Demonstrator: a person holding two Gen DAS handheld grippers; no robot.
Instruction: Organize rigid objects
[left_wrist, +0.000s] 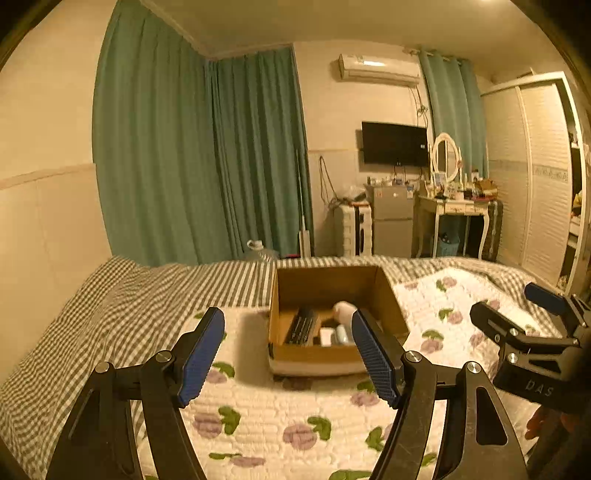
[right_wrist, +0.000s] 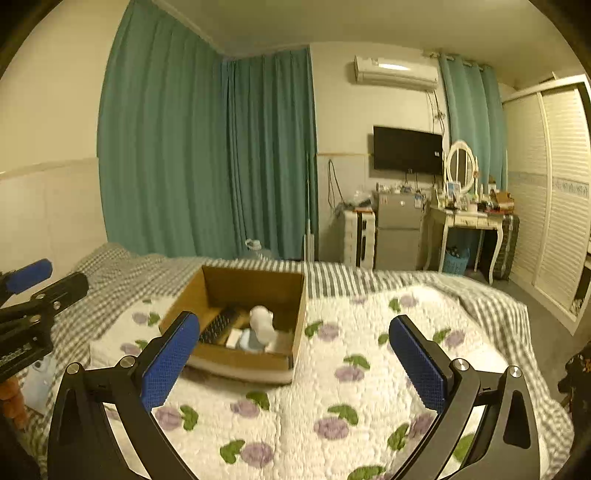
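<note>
1. Scene: a cardboard box (left_wrist: 332, 317) sits open-topped on a bed (left_wrist: 110, 295), on a floral quilt (right_wrist: 369, 369). Checked sheet beyond it.
2. Box contents, as far as visible: a dark flat item like a remote or keyboard (left_wrist: 303, 326) lying along the left side, a white bottle-like object (right_wrist: 262, 323) standing or leaning near the middle, and a pale blue item (right_wrist: 249, 341) with a small white piece beside it. Details are blurred.
3. Left tongs (left_wrist: 288, 354): jaws spread wide, nothing between the pads. They hover above the quilt, short of the box, which shows through the gap.
4. Right tongs (right_wrist: 291, 363): jaws spread wide, likewise holding nothing, over the quilt just right of the box.
5. No loose rigid object is visible on the quilt around the box. A pale blue thing at the far left edge of the right wrist view cannot be identified.
6. Judgement on stage: the objects lie gathered in the box with both tongs free. This fits either a finished sort, or a point where items are about to be lifted out and rearranged. The views do not settle which.
7. Any further grasp calls for reaching down past the box walls; the white object looks prone to tipping.
</note>
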